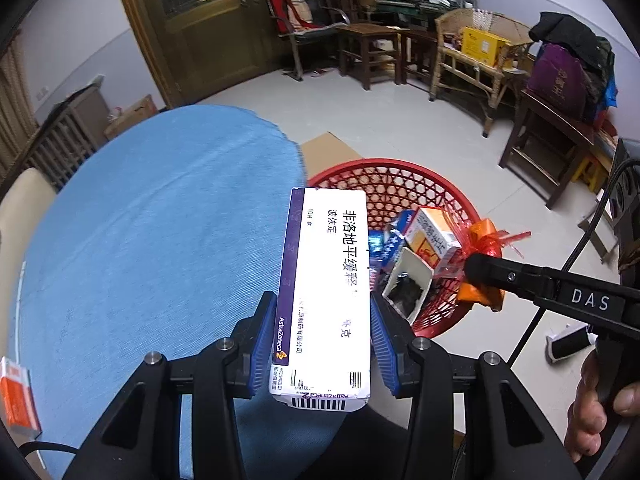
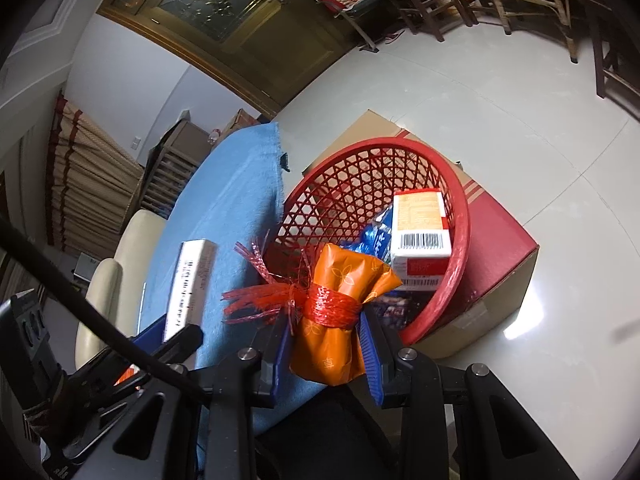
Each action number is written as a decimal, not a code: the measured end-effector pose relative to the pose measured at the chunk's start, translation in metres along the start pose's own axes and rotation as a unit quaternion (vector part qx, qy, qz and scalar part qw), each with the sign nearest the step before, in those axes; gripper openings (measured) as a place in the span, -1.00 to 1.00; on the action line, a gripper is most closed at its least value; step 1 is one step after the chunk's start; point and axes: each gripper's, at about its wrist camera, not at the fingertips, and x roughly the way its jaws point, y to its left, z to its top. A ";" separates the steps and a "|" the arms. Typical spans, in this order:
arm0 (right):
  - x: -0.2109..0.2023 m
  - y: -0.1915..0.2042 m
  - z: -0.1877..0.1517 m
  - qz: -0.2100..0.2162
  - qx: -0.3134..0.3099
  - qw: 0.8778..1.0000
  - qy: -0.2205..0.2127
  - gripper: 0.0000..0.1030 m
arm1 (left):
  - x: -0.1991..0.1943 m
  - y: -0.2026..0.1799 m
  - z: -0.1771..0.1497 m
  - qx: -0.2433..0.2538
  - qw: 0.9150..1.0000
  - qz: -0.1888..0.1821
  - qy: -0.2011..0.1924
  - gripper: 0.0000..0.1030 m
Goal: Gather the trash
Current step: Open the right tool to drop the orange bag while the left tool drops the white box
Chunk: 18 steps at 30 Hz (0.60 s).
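Lower right of left wrist view: hand cut by frame edge. Lower left: orange box cut off. Basket bottom hidden under packages.

L claw gripping medicine box, red basket

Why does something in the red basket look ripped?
One white box in the red basket is torn open at its end, showing a dark, ragged inside. The other boxes there look whole. The medicine box and orange packet in the grippers look undamaged.
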 end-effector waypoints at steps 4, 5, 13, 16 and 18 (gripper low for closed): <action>0.001 -0.002 0.008 -0.007 0.001 1.000 -0.009 -0.34 | 0.017 -0.008 0.005 0.012 1.000 -0.014 0.013 -0.08; 0.002 -0.003 0.011 -0.010 0.004 1.000 -0.012 -0.34 | 0.020 -0.010 0.005 0.014 1.000 -0.015 0.015 -0.08; -0.001 -0.006 0.028 -0.021 0.005 0.999 -0.037 -0.34 | 0.034 -0.020 0.013 0.027 0.999 -0.014 0.014 -0.08; 0.004 -0.009 0.033 -0.028 0.007 0.999 -0.037 -0.34 | 0.037 -0.023 0.015 0.029 0.999 -0.011 0.016 -0.08; 0.008 -0.012 0.036 -0.032 0.011 0.999 -0.035 -0.30 | 0.040 -0.024 0.016 0.028 0.999 -0.010 0.017 -0.08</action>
